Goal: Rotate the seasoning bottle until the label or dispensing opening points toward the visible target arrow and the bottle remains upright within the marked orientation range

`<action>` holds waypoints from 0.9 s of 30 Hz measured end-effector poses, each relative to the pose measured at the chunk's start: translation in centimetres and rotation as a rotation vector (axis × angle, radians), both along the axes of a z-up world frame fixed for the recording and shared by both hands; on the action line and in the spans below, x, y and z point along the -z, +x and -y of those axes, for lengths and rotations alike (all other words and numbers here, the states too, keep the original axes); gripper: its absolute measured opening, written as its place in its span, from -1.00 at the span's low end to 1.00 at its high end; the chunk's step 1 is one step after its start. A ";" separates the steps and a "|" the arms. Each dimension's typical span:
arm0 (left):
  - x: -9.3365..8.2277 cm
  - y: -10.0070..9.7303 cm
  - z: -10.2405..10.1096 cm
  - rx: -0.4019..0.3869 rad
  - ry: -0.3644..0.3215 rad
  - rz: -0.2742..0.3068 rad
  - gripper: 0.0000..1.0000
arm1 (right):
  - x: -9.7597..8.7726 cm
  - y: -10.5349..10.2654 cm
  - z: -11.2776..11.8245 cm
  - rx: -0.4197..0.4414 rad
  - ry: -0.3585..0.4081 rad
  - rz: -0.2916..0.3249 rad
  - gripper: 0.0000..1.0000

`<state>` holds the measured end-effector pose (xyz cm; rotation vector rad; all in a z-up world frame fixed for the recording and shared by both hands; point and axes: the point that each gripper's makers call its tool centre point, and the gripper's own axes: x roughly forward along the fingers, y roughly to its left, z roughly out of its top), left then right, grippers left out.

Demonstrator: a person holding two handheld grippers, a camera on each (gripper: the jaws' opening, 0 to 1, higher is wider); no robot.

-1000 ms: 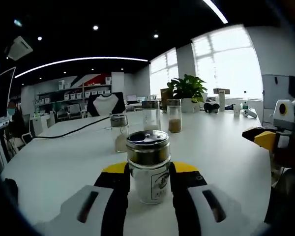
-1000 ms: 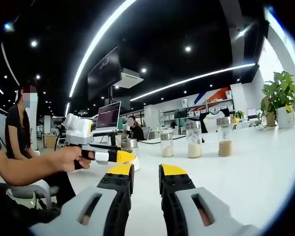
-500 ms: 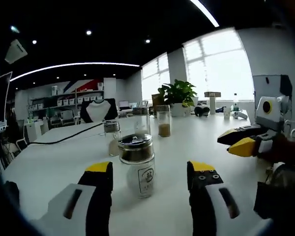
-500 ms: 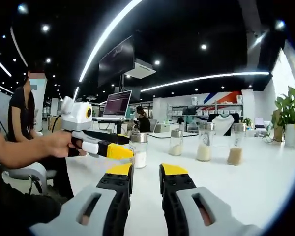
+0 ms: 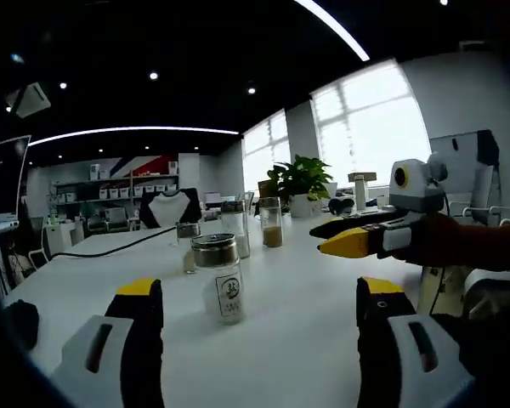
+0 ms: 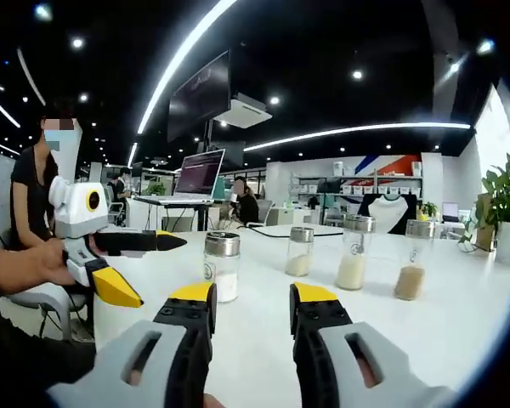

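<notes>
Left gripper (image 5: 259, 293) jaws wide apart, holding nothing; seasoning bottle (image 5: 219, 279) stands upright on the white table (image 5: 297, 297) just beyond them, untouched. Right gripper (image 6: 251, 297) jaws slightly parted, empty. Three more jars (image 6: 354, 252) farther back.

Ahead of the left claw (image 5: 259, 297), the printed mark on the metal-capped glass seasoning bottle (image 5: 218, 277) is perhaps too small to read.

Both views sat low over the white table (image 5: 306, 314), looking along it from roughly opposite sides; both took in the near seasoning bottle (image 5: 218, 278) (image 6: 221, 267).
</notes>
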<state>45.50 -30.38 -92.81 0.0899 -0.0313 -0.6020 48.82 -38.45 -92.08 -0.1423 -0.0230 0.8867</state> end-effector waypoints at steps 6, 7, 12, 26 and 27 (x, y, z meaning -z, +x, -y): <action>1.0 -0.8 0.1 0.022 0.015 -0.021 0.99 | 0.6 3.2 -0.8 0.052 0.032 -0.042 -0.11; 1.1 -0.8 0.1 0.026 0.013 -0.027 0.99 | 0.6 3.6 -0.9 0.061 0.035 -0.050 -0.09; 0.6 -1.2 -0.4 0.027 0.018 -0.022 0.99 | 0.4 5.4 -1.8 0.070 0.074 -0.086 -0.02; 0.6 -2.9 -0.6 0.073 0.014 -0.063 0.99 | -0.1 12.0 -4.4 0.097 0.031 -0.094 -0.07; 0.6 -2.9 -0.7 0.071 0.001 -0.081 0.99 | -0.1 12.4 -4.7 0.094 0.034 -0.096 -0.07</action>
